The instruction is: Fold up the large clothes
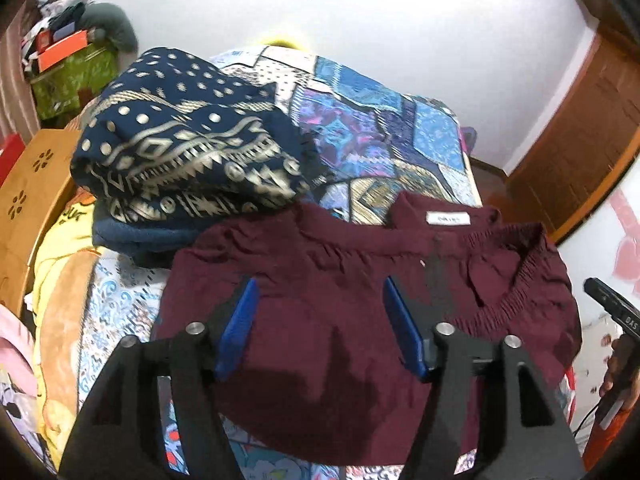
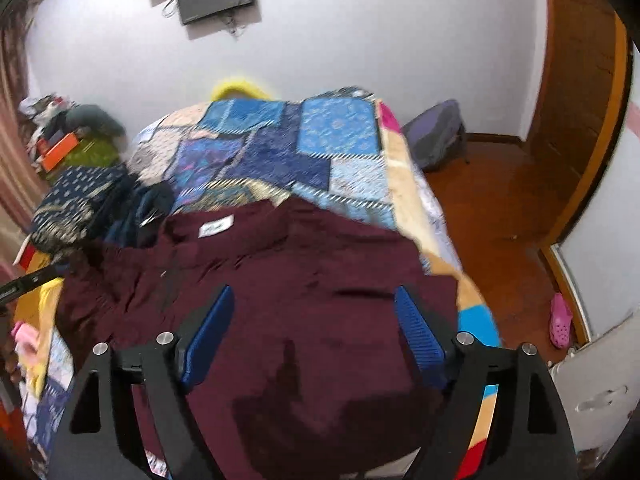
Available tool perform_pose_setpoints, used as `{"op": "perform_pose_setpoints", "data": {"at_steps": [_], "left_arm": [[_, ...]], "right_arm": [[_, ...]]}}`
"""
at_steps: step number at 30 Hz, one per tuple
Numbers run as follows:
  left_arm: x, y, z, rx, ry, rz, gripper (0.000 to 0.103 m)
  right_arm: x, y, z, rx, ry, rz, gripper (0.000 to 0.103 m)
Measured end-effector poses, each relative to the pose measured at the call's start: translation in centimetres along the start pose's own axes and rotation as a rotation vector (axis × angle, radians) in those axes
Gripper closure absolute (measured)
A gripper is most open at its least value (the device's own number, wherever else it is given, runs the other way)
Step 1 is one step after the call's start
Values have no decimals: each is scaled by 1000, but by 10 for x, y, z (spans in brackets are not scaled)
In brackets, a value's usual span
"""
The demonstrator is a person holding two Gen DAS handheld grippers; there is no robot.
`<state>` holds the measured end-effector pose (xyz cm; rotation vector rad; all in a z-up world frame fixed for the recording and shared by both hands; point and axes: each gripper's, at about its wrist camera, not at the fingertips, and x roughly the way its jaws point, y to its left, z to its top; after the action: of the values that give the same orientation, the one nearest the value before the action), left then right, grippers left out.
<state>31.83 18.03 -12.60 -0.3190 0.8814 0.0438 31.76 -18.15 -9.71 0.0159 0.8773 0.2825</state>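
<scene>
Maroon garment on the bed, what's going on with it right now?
A person holds a pair of tongs in each hand over the maroon garment, which lies spread on the patchwork quilt with its neck label showing. The left tongs and right tongs are both open above the fabric and grip nothing. A folded navy-and-gold patterned cloth sits on a pile to the left. The maroon piece looks partly gathered but not yet folded up.
</scene>
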Motion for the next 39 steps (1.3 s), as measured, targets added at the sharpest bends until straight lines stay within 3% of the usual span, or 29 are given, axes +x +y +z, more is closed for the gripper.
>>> {"op": "perform_pose_setpoints", "data": {"at_steps": [7,11,19,25,29,32,37,39], "left_arm": [[30,-9,-49,35,141,-2,32],[51,-6,-70,11,223,3,32],[39,2,-84,-6,213,12,32],[3,27,-75,-33,119,76,32],[-17,58,-69,-125,63,101,31],[-16,82,-70,-227,64,89,28],[10,117,-91,-424,151,-22,28],[28,129,-101,-503,194,-100,28]], "right_arm": [[33,7,-39,-4,169,5,23],[33,8,-56,5,181,-11,23],[22,23,-60,-65,172,-59,23],[11,36,-49,-90,127,-39,23],[2,50,-38,-102,76,-11,23],[2,63,-33,-108,55,20,23],[20,82,-38,-138,88,42,23],[28,87,-42,-153,109,41,23]]}}
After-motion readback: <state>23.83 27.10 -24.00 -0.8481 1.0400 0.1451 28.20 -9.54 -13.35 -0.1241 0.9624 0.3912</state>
